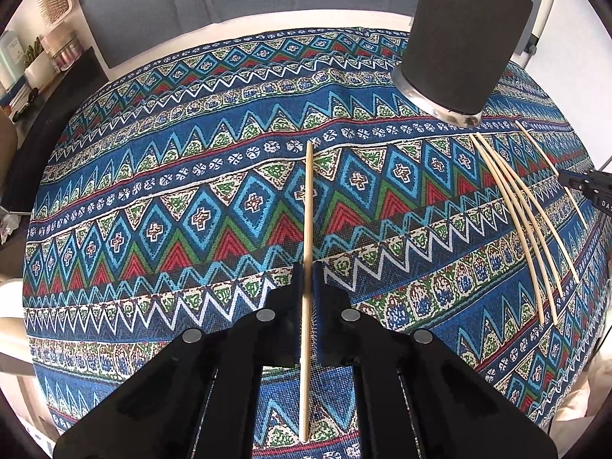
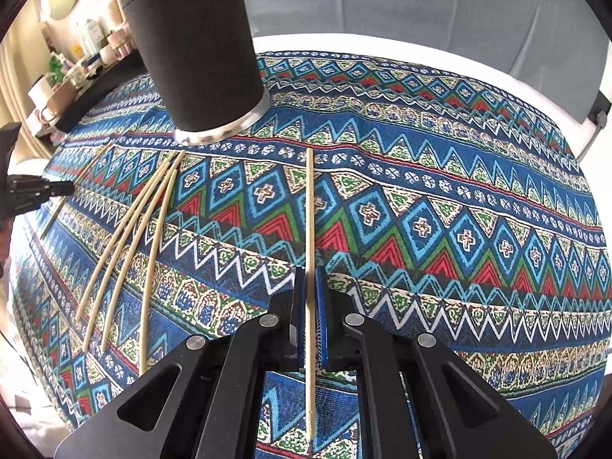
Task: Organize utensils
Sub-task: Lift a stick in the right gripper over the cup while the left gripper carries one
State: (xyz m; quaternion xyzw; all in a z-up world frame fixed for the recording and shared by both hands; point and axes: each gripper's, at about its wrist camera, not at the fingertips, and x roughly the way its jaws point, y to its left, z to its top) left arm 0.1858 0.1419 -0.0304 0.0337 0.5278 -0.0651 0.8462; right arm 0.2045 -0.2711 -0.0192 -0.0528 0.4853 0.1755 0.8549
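Chopsticks are pinched one in each claw, left gripper (image 1: 308, 279) on stick (image 1: 307, 206), right gripper (image 2: 310, 279) on stick (image 2: 310, 206), both lengthwise along the fingers, holder (image 2: 199, 49) ahead between them

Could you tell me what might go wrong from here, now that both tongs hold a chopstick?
Each chopstick is pinched near one end by its tongs, so it may pivot or slip. The holder is tall and narrow; a long stick could knock it. Loose chopsticks lie nearby and could be swept aside.
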